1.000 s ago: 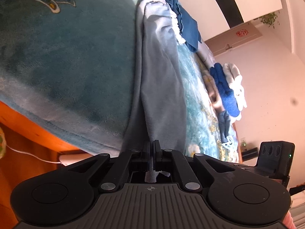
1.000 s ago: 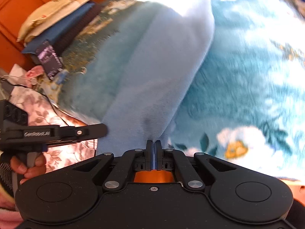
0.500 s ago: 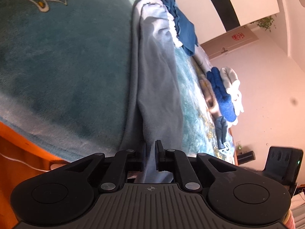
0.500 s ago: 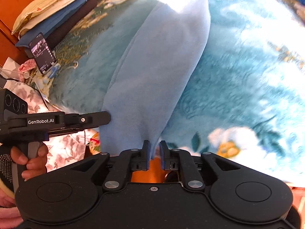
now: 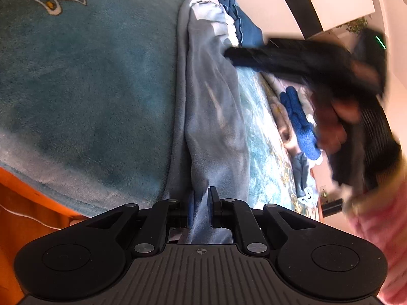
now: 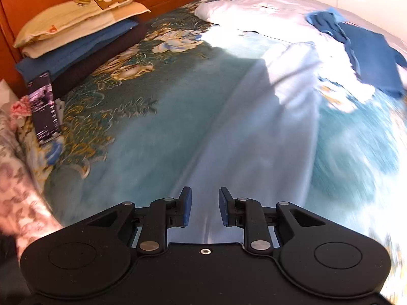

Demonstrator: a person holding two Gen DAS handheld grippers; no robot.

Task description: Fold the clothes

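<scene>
**Both claws letting go of the pale blue garment on the bed**

My left claw [image 5: 201,207] sits low at the near edge of the bed [image 5: 76,89], jaws parted by a narrow gap and easing wider. The pale blue garment [image 5: 213,117] runs between the pads; I cannot tell whether they press on it. From there the cloth stretches away as 1 long folded strip across the teal floral blanket, towards a dark blue garment [image 5: 248,31] at the far end.

My right claw [image 6: 204,209] hangs over the same strip [image 6: 254,152], jaws opening and released, nothing pinched between them. In the left view that claw is a dark blur above the garment, gripped by a hand [image 5: 333,124] with a pink sleeve.

Off to the side, stacked pillows [image 6: 76,25] lean on the orange headboard, with a phone [image 6: 44,106] propped nearby. Further blue and white clothes [image 5: 300,124] lie beyond the strip.
</scene>
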